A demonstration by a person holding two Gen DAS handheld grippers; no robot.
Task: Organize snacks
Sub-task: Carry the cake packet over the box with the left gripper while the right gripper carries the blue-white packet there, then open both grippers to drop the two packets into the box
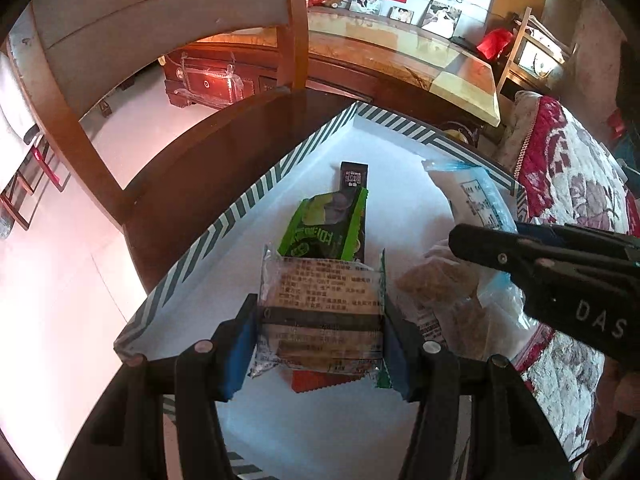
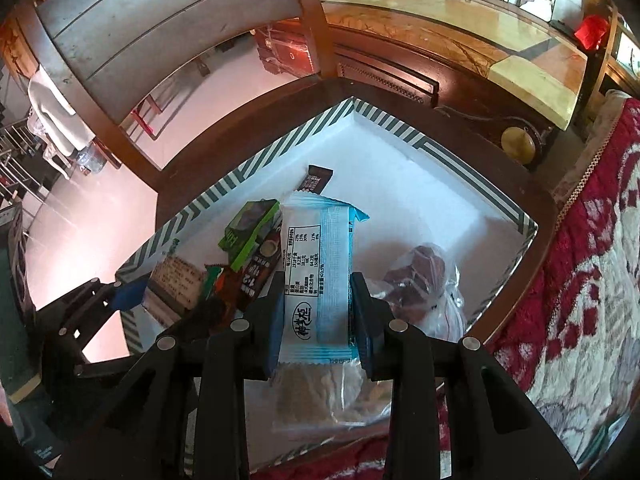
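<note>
A shallow white box with a striped rim (image 1: pixel 244 204) (image 2: pixel 472 156) sits on a dark wooden table. My left gripper (image 1: pixel 320 316) is shut on a clear biscuit packet (image 1: pixel 320 296) held over the box. In the box lie a green snack packet (image 1: pixel 324 224) (image 2: pixel 250 232) and a dark bar (image 1: pixel 353 176) (image 2: pixel 318 178). My right gripper (image 2: pixel 318 296) is shut on a white and blue wafer packet (image 2: pixel 316 264) (image 1: pixel 476 196) above the box. A clear bag of brown snacks (image 2: pixel 420 276) (image 1: pixel 440 284) lies under it. The left gripper (image 2: pixel 100 300) shows at the left in the right wrist view.
A wooden chair (image 1: pixel 160 20) (image 2: pixel 168 20) stands at the table's far side. A red floral cloth (image 1: pixel 568 168) (image 2: pixel 592 240) lies to the right of the box. A long sideboard with photo frames (image 1: pixel 400 40) runs across the back.
</note>
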